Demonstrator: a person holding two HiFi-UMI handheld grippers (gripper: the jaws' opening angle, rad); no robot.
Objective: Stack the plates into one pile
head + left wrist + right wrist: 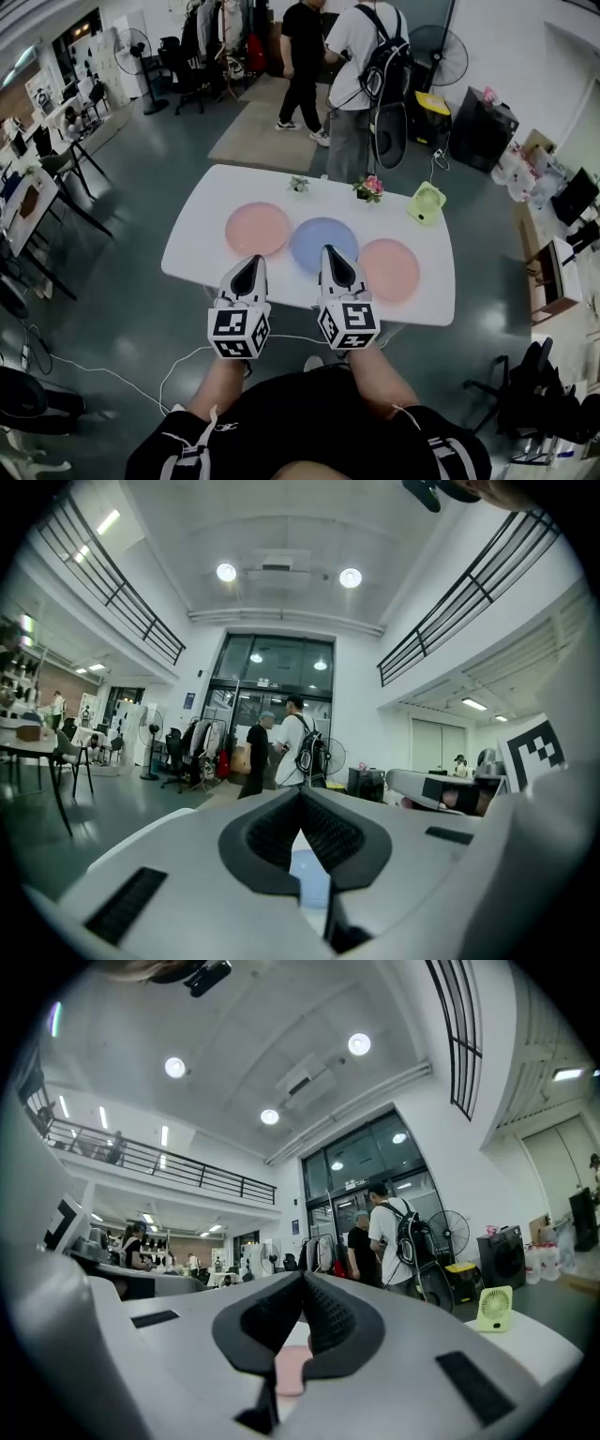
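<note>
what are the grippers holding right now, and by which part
Nothing: the left gripper and right gripper both have their jaws together with nothing between them.

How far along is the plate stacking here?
Done: nothing; the left pink plate, blue plate and right pink plate lie side by side on the table. In hand: nothing; left gripper and right gripper are shut, empty. Left: all the stacking.

White table (202, 246). I note three plates: left plate (258, 229) pink, middle plate (305, 239) pale blue, right plate (394, 269) pink. Small fan (427, 202) light green. Left gripper (251, 261) and right gripper (334, 251): white bodies, black pads, black-and-white square markers on cubes.
</note>
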